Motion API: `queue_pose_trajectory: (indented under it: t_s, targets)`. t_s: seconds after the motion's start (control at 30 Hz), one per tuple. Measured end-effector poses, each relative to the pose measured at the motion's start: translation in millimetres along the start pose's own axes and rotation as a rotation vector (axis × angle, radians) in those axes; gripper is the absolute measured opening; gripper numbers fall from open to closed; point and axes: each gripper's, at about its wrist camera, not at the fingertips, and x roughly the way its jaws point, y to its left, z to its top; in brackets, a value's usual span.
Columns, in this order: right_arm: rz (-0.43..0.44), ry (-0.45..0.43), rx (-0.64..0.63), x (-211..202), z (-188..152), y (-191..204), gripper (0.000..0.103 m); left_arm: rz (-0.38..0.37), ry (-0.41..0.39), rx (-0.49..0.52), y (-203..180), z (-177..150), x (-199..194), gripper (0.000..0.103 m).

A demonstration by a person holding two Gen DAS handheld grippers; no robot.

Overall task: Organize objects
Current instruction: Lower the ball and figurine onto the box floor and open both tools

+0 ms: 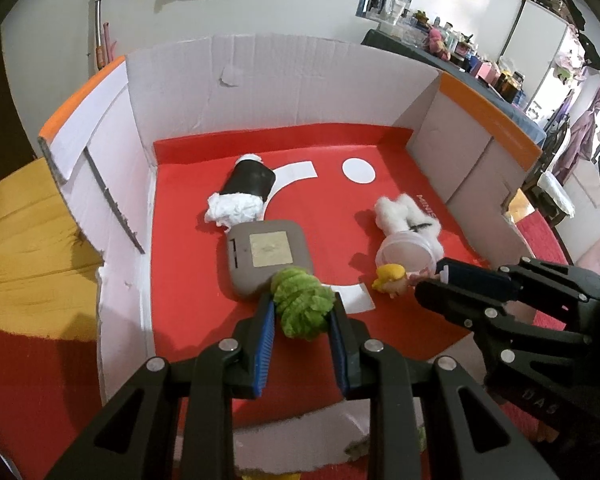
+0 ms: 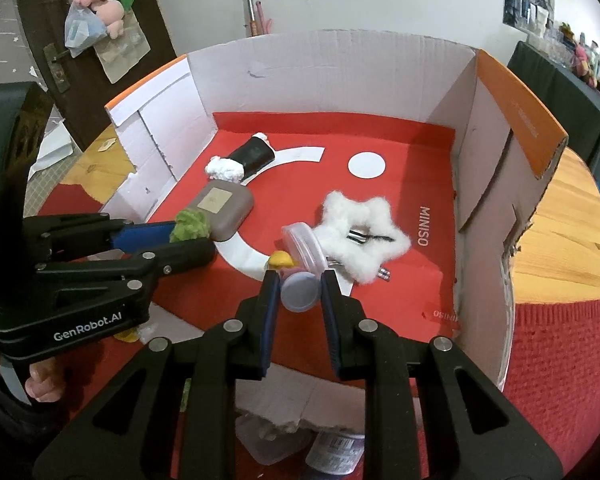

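Green fuzzy toy (image 1: 302, 306) sits pinched in the left gripper (image 1: 302, 314) over the box's (image 1: 284, 76) near edge. Right gripper (image 2: 298, 296) is closed on a small round tub (image 2: 299, 291) nearby. I'd lower both gently and let go slowly.

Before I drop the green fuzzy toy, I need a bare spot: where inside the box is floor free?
Free: the far right corner around the white circle, and the near left floor between the left wall and the grey case. Crowded: the centre, where the case, clear lid, white fluffy star and both claws meet.
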Motion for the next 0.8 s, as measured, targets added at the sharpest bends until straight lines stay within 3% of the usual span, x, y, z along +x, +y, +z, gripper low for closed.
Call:
queue_pose_trajectory:
  t_s: [0.8]
  targets:
    - [-0.01,0.036,0.019,16.5,-0.4,-10.4,0.02,-0.018,0.017,-0.023,6.7,1.5,15.0,0.026]
